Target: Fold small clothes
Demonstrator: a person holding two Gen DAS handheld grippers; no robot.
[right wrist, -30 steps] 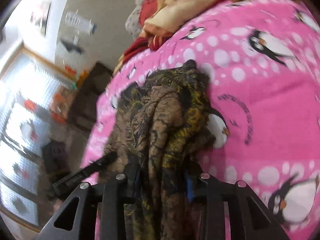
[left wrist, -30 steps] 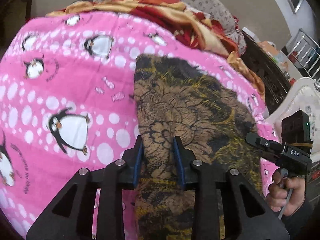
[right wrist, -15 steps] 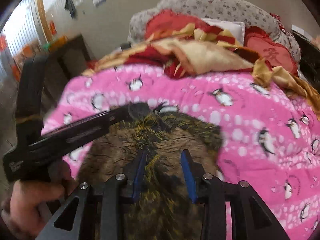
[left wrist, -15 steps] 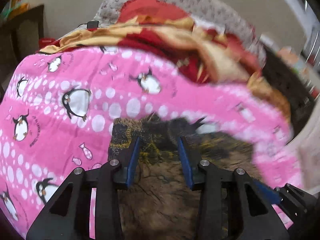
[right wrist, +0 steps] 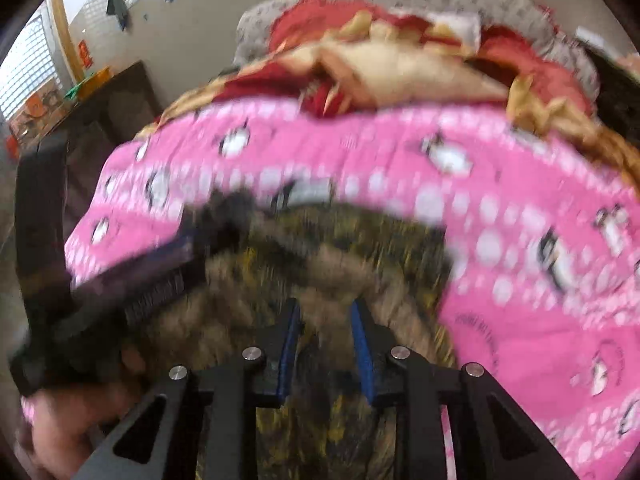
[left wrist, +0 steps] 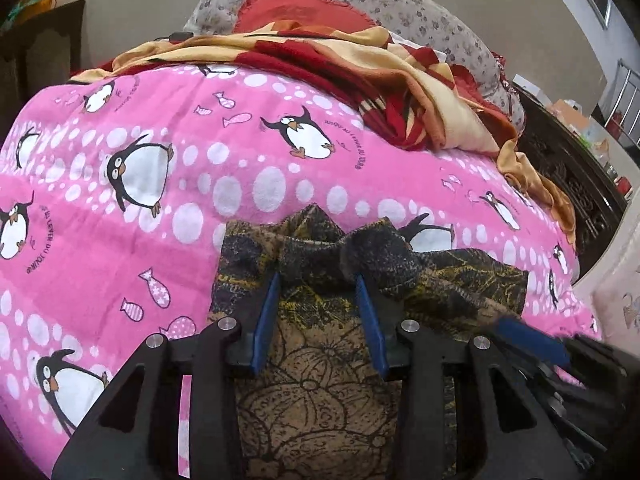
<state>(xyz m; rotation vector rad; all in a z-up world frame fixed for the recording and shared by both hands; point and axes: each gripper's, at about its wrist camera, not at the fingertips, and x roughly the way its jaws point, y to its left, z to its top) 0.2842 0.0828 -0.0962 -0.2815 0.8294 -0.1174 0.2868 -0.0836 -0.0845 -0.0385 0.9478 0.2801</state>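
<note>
In the left wrist view, our left gripper (left wrist: pixel 318 284) has its jaws spread apart, with the far folded edge of the cloth (left wrist: pixel 316 360) bunched between the blue pads (left wrist: pixel 266 320); whether they pinch it we cannot tell. The cloth lies on the pink blanket (left wrist: pixel 200 152), near its close edge. Our right gripper (left wrist: pixel 532 340) shows at the lower right, touching the cloth. In the blurred right wrist view, the right gripper (right wrist: pixel 324 312) stands parted over the cloth (right wrist: pixel 340 248); its grip we cannot tell. Our left gripper (right wrist: pixel 132 280) crosses at left.
</note>
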